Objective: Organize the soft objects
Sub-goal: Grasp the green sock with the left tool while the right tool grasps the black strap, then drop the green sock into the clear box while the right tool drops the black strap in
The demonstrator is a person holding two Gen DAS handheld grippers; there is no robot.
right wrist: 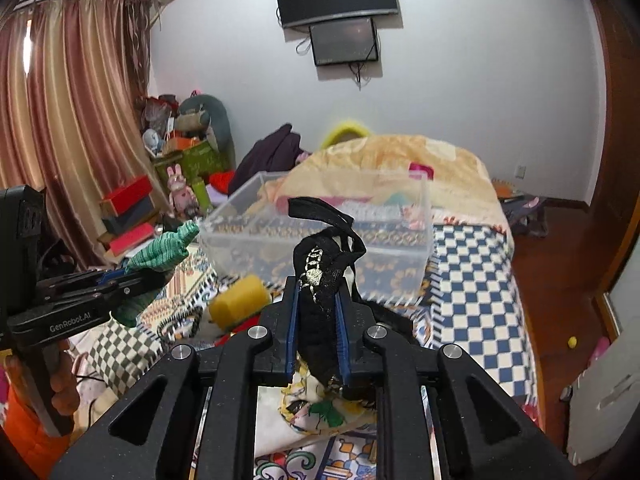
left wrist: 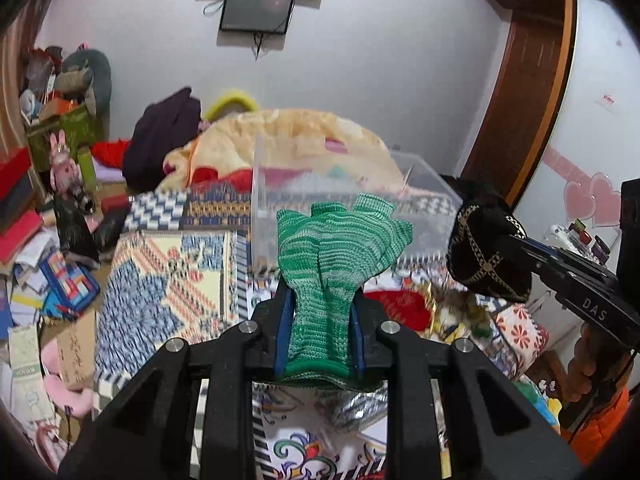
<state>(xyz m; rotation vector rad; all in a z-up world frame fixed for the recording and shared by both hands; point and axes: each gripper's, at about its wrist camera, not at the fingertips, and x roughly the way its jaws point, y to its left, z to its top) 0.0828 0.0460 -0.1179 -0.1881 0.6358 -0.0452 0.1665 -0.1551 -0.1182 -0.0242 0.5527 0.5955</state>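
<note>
Bed (right wrist: 472, 248) bears open-topped bin (right wrist: 420, 264).

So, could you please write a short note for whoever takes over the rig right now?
Left gripper: shut on the green knit glove, held up off the bed.
Right gripper: shut on the black embroidered pouch, also held up.
Clear plastic bin sits ahead on the patterned bedspread; it looks empty, though blur makes that uncertain.
Done: both items picked up.
Left: probably drop both into the bin, then collect the yellow sponge and the other soft things lying on the bed.
</note>
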